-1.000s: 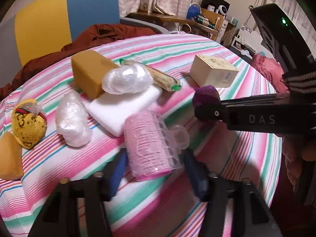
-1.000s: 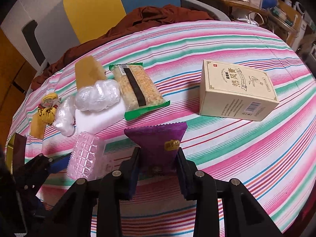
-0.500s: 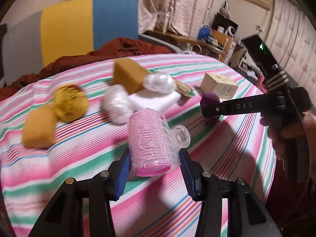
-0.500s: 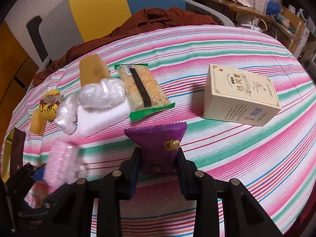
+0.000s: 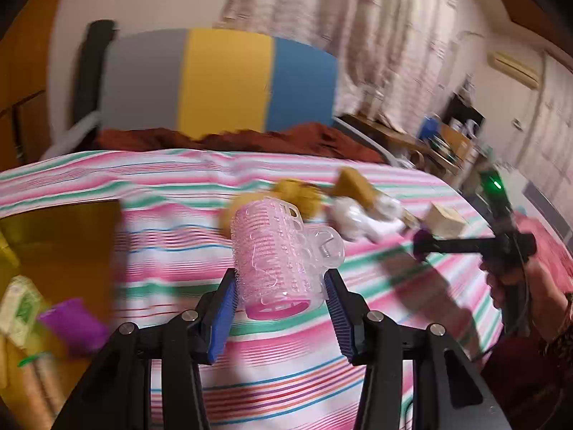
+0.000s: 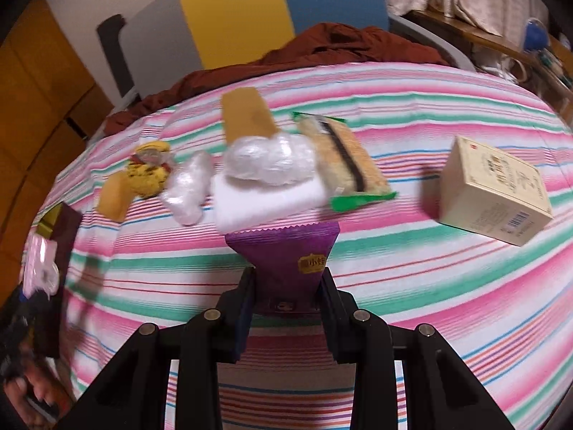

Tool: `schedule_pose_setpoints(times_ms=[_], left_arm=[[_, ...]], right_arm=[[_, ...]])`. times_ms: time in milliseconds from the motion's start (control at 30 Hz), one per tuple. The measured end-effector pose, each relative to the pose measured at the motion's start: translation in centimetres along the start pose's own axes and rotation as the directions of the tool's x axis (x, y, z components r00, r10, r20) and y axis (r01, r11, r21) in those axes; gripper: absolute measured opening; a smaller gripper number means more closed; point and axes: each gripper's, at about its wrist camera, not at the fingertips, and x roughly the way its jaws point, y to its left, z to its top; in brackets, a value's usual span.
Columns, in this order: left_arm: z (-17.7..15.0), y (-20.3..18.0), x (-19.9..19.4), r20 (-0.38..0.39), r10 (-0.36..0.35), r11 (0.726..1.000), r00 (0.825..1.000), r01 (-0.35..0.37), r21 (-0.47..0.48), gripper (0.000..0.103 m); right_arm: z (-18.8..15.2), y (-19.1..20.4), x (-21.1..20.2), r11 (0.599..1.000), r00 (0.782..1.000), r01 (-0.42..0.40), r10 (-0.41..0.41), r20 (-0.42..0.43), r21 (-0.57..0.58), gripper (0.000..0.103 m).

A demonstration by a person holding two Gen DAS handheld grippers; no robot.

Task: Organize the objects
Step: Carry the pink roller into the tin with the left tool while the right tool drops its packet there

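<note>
1 pink roller (image 5: 274, 254), 1 purple pkt (image 6: 288, 256), 2 sponges (image 6: 245, 116)

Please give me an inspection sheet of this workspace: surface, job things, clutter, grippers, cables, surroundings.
Surface: striped tablecloth.
Job's things: pink hair roller, purple snack packet, cream box, green-edged cracker pack, white block lying flat.
Clutter: brown cloth at far edge.
Grippers: left gripper shut on the roller; right gripper shut on the packet.
Cables: thin cable below the right hand.
Surroundings: grey-yellow-blue panel, curtains.
</note>
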Motion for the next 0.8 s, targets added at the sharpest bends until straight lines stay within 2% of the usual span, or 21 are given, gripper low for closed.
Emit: schedule_pose_setpoints(times_ms=[233,400,633,733,800], left_arm=[[-0.1,8.0,-3.3,0.038,0.118,0.983,0.992,-0.111,-0.144,0.049],[-0.3,14.5,-5.0,0.038,0.223,0.942,0.974,-0.205,-0.267,0.049],[-0.9,21.2,-5.4,-0.051,0.349,0.882,0.936,-0.346,-0.319,0.049],[-1.2,23.1,-5.4,-0.081,0.344,0.862,0.935,-0.349,-0.368,0.049],[-1.2,24.3,-5.3,-0.114,0.359,0.840,0.926,-0.374,-0.394,0.049]], right_arm=[[-0.7,4.8,-0.3,0.982,0.997,-0.038,0.050,0.062,-0.187,0.034],[-1.9,7.8,-0.5,0.950,0.990,-0.079,0.111,0.091,-0.303,0.034],[-3.1,11.4,-0.6,0.918,0.979,-0.147,0.188,0.077,-0.369,0.034],[-3.6,12.8,-0.5,0.914,0.976,-0.176,0.211,0.059,-0.365,0.034],[-3.7,13.7,-0.7,0.910,0.971,-0.203,0.236,0.048,-0.361,0.034]])
